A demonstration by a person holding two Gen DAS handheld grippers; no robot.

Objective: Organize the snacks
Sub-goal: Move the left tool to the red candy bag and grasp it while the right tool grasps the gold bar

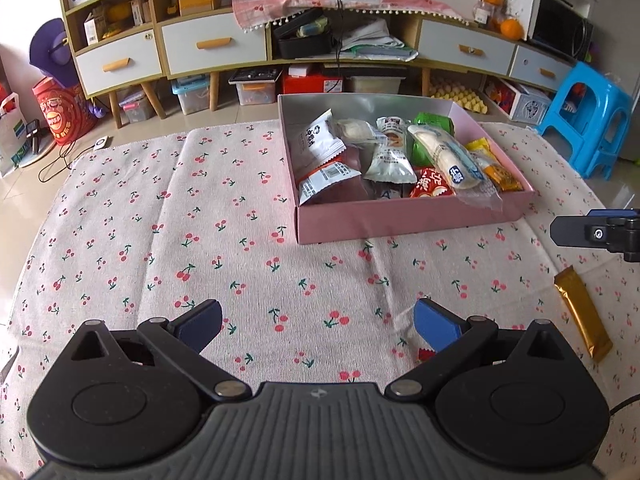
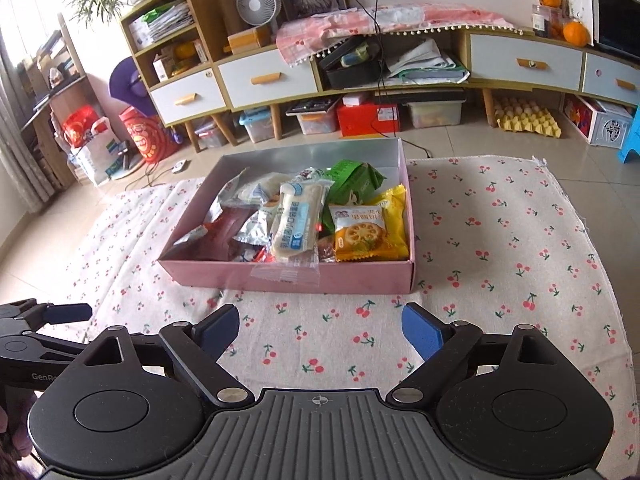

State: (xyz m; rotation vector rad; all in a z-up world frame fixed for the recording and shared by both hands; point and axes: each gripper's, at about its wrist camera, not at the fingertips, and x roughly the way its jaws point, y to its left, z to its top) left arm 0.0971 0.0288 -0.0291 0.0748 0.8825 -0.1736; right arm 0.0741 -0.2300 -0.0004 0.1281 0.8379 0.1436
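Observation:
A pink box (image 1: 400, 222) (image 2: 280, 276) full of several wrapped snacks stands on the cherry-print cloth. A long white bread pack (image 1: 448, 158) (image 2: 290, 220) lies on top, its clear end hanging over the near wall. A gold snack bar (image 1: 582, 312) lies on the cloth at the right of the left wrist view. A small red wrapper (image 1: 426, 355) peeks out beside the left gripper's right finger. My left gripper (image 1: 318, 326) hangs open over bare cloth, short of the box. My right gripper (image 2: 320, 330) is open too, empty, just before the box's near wall.
The cherry-print cloth (image 1: 160, 240) (image 2: 520, 240) covers the floor around the box. Behind it runs a low cabinet (image 1: 216, 46) with drawers, storage bins beneath and a yellow egg tray (image 2: 528, 120). A blue plastic stool (image 1: 592, 116) stands at the right.

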